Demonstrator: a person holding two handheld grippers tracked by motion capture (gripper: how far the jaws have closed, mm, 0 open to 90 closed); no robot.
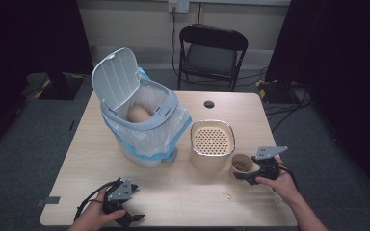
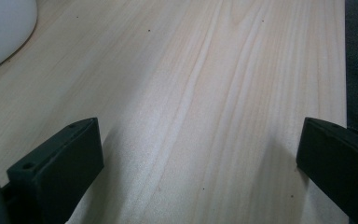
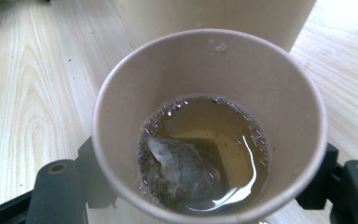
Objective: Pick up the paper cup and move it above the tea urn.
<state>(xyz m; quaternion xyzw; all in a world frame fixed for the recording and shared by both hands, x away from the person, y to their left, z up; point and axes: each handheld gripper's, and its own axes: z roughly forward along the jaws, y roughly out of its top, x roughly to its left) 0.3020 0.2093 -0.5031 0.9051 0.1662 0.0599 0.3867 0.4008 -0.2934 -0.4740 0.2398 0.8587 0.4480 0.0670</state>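
Observation:
A brown paper cup [image 1: 242,166] stands near the table's right front, beside a beige container. In the right gripper view the cup [image 3: 205,65] holds brownish tea with a soaked tea bag [image 3: 182,168] at its bottom. My right gripper [image 1: 244,174] has one black jaw against each side of the cup wall, so it is shut on the cup, which stays upright. My left gripper [image 1: 133,203] rests at the front left edge of the table. Its jaws [image 2: 200,154] stand wide apart over bare wood with nothing between them.
A beige container with a perforated strainer top [image 1: 212,144] stands just left of the cup. A white bin [image 1: 147,134] with its lid up and a plastic liner sits at the back left, with a tan object [image 1: 138,114] inside. A black chair [image 1: 212,53] stands behind the table.

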